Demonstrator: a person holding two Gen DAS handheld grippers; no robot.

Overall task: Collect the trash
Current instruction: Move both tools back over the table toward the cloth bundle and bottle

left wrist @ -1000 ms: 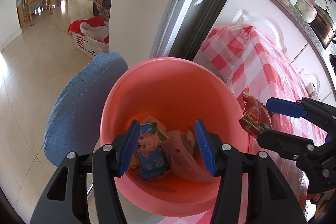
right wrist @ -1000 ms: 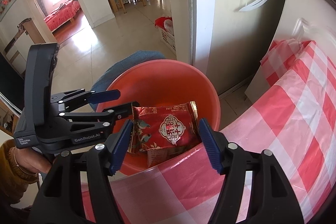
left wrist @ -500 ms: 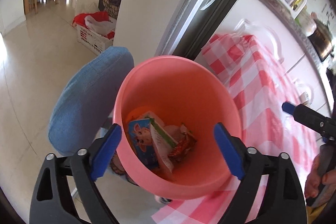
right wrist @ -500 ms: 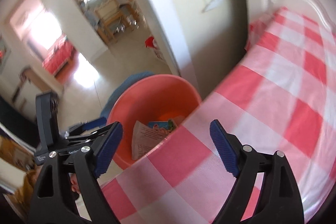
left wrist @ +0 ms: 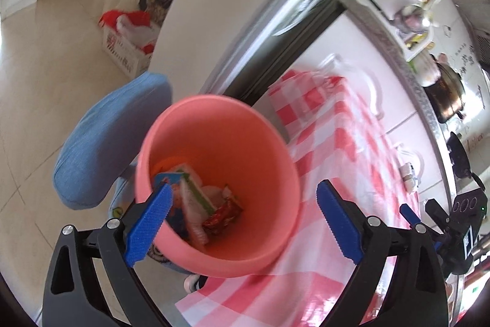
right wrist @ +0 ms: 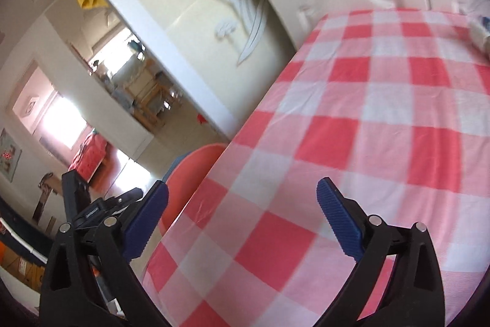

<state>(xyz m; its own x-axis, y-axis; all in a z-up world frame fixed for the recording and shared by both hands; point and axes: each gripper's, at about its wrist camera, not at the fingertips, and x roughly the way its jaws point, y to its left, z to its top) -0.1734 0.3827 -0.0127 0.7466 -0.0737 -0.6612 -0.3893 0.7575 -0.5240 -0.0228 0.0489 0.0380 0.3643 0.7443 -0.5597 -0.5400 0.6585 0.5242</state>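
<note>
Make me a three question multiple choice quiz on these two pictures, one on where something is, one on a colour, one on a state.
1. Where is the red wrapper?
A. on the tablecloth
B. inside the bin
C. in the right claw

2. What colour is the bin?
A. green
B. black
C. pink

3. What is between the right claw's pads?
A. nothing
B. a wrapper
C. a carton

Answers:
1 B: the wrapper lies at the bottom of the bin beside a carton.
2 C: its wall and rim are salmon pink in the left wrist view.
3 A: the pads stand wide apart, the jaws opening, with only the checked tablecloth beyond them.
</note>
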